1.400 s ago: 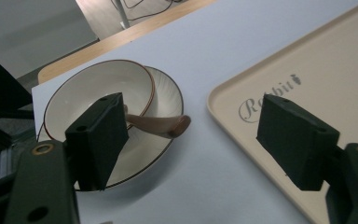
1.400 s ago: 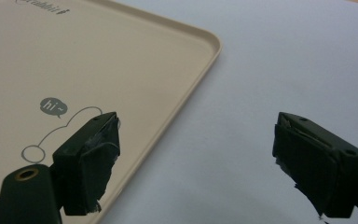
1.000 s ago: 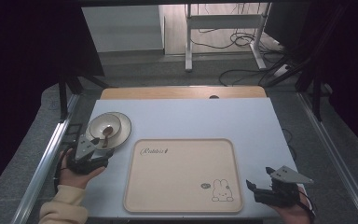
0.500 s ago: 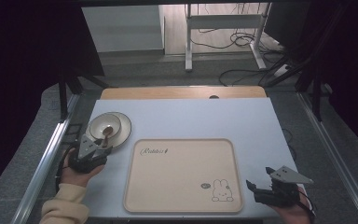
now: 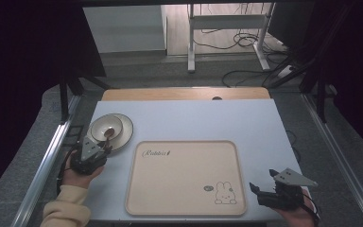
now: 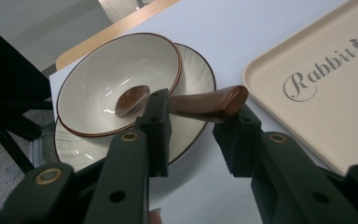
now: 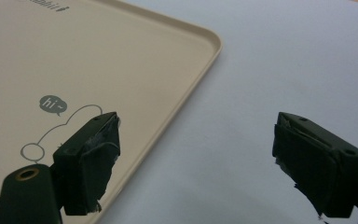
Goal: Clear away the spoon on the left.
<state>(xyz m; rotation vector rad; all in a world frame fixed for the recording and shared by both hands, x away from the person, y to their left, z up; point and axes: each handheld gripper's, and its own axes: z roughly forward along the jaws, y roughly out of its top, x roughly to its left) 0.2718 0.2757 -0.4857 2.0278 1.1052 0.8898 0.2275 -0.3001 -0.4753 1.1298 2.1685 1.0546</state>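
At bowl (image 6: 116, 84), left gripper (image 6: 193, 126) fingers unchanged, apart round spoon (image 6: 186, 102); right gripper (image 7: 196, 163) stays released.

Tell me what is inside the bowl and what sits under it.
Inside the bowl lies the head of a brown spoon, its handle sticking out over the rim between the left gripper's jaws. Under the bowl sits a ribbed plate; the plate's middle is covered by the bowl.
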